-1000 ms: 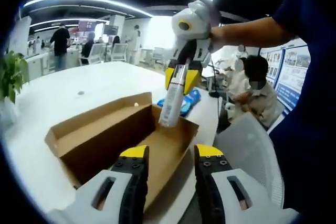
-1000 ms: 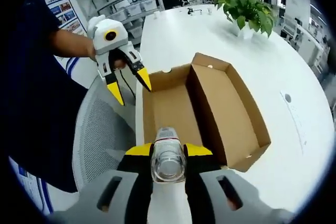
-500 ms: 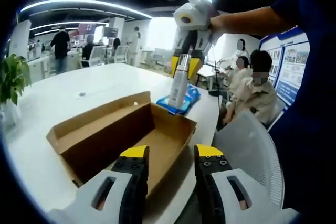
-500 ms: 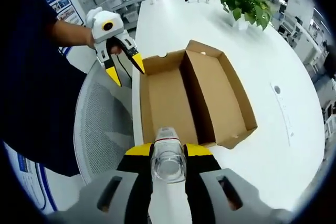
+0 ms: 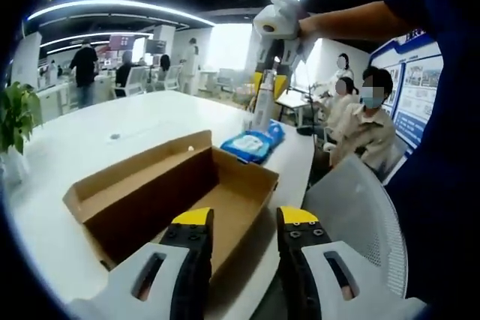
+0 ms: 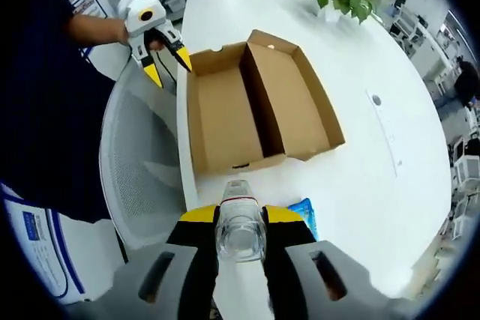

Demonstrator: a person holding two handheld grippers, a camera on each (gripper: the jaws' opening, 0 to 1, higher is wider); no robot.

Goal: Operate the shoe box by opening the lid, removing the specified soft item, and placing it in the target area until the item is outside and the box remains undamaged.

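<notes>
Since a second ago our right tongs [image 6: 240, 213] have carried the clear plastic bottle with a white cap [image 6: 240, 224] up and away from the open brown cardboard shoe box [image 6: 255, 106]; they pinch it above the white worktop [image 6: 390, 73], over the blue soft packet [image 6: 304, 216] lying beside the box. Our left tongs [image 5: 240, 219] hover spread and empty near the box's end.

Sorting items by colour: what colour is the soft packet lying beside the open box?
Blue packet, clearest in the left gripper view.
</notes>
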